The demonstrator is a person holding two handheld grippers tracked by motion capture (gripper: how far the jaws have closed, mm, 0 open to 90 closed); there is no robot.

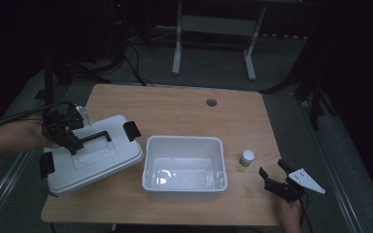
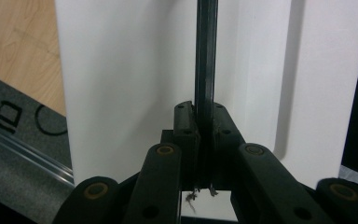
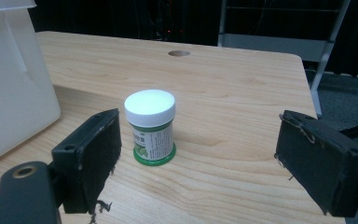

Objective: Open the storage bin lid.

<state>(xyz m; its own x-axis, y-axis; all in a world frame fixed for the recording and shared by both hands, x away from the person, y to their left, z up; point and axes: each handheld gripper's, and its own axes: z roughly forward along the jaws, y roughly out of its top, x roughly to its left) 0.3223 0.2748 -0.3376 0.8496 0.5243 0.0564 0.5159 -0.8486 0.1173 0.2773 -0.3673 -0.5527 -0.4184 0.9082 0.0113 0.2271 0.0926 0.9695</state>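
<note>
A white lid [image 1: 99,162] with a black handle [image 1: 96,137] lies tilted at the table's left, partly over the edge. My left gripper [image 1: 76,144] is shut on that handle; in the left gripper view the jaws pinch the thin black handle [image 2: 206,56] against the white lid [image 2: 121,84]. An open white bin [image 1: 184,140] stands mid-table. To its right a small jar [image 1: 246,157] with a white cap and green label stands upright. My right gripper [image 1: 272,170] is open, a little in front of the jar [image 3: 150,126], which stands just ahead of the gap between its jaws [image 3: 207,156].
The lid carries black latches [image 1: 132,130] at its ends. A round cable hole [image 1: 211,102] sits near the table's far edge. The bin wall [image 3: 9,84] is close on the left in the right gripper view. A desk frame [image 1: 177,43] stands behind the table.
</note>
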